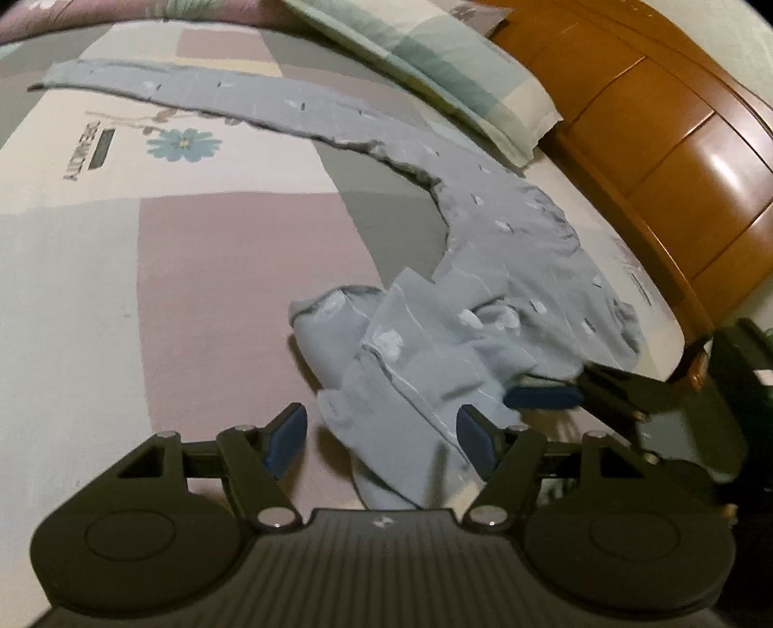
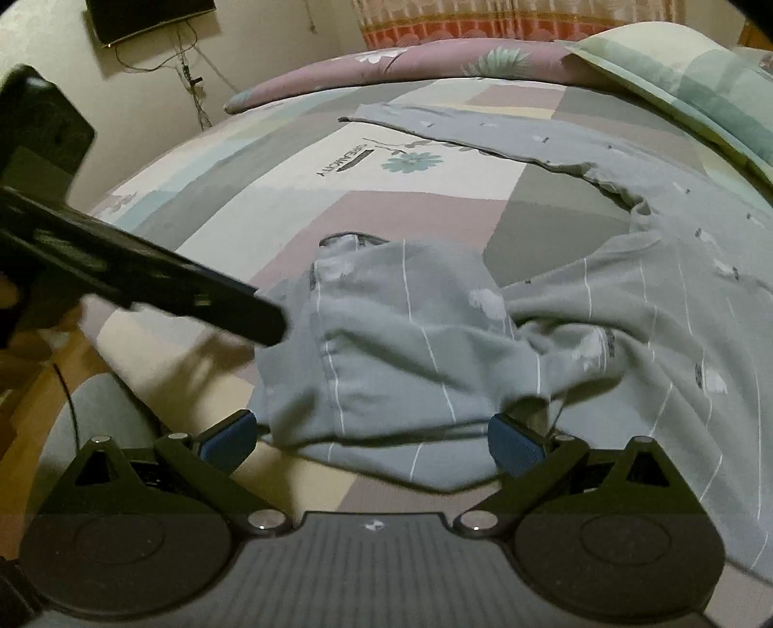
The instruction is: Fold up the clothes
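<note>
Grey-blue pyjama trousers [image 1: 483, 270] with white stripes and small prints lie on the patchwork bed sheet [image 1: 169, 251]. One leg stretches flat to the far left; the other is bunched up near me. My left gripper [image 1: 384, 437] is open, and a crumpled end of the cloth lies loose between its blue pads [image 1: 290, 435]. My right gripper [image 2: 369, 442] is open too, straddling the folded hem of the trousers [image 2: 410, 348] without pressing it. The right gripper [image 1: 546, 393] shows at the cloth's right edge in the left wrist view. The left gripper [image 2: 217, 309] crosses the right wrist view as a dark blur.
A checked pillow [image 1: 435, 63] and a wooden headboard [image 1: 666, 145] border the bed on the right. A rolled quilt [image 2: 410, 63] lies along the far side. The bed edge and the floor [image 2: 29, 435] are at the near left; a screen [image 2: 145, 19] hangs on the wall.
</note>
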Motion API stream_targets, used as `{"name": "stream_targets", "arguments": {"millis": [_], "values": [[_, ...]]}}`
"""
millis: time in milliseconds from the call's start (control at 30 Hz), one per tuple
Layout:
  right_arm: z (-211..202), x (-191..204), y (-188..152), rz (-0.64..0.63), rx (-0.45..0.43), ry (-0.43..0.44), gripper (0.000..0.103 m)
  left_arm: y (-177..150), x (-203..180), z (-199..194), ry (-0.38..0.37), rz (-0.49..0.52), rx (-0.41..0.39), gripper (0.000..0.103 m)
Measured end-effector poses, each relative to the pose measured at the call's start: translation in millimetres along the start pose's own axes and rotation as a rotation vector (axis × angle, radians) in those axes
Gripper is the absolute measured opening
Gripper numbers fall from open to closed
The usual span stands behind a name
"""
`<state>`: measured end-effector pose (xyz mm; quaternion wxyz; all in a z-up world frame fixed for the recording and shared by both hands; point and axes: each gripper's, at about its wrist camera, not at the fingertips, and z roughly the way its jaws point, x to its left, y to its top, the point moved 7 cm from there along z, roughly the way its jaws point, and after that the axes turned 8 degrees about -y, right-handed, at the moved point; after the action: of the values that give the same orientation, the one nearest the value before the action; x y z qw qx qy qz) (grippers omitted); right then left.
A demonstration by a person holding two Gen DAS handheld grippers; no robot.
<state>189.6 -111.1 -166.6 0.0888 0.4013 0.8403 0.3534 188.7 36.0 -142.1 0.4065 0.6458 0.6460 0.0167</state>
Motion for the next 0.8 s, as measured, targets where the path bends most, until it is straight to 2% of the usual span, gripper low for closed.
{"name": "stream_targets", "arguments": {"millis": [133, 267, 367, 533, 633, 800], "values": [[-6, 1, 2, 0.010, 0.013, 0.000, 0.103, 0, 3, 6, -0.037, -0.025, -0.021, 0.068], [-19, 11, 9, -0.011, 0.045, 0.022, 0.103, 0, -14, -2, -0.053, 0.083, -0.039, 0.068], [-33, 21, 16, -0.018, 0.027, 0.067, 0.103, 0, -21, -5, -0.052, 0.155, -0.041, 0.068], [-42, 31, 17, -0.033, 0.005, 0.071, 0.103, 6, -16, 8, -0.002, 0.230, -0.055, 0.068], [-42, 32, 14, -0.033, 0.016, 0.057, 0.103, 7, -13, 15, -0.054, 0.182, -0.046, 0.067], [-46, 24, 12, -0.013, 0.017, 0.034, 0.103, -2, -23, 5, -0.094, 0.182, -0.044, 0.067]]}}
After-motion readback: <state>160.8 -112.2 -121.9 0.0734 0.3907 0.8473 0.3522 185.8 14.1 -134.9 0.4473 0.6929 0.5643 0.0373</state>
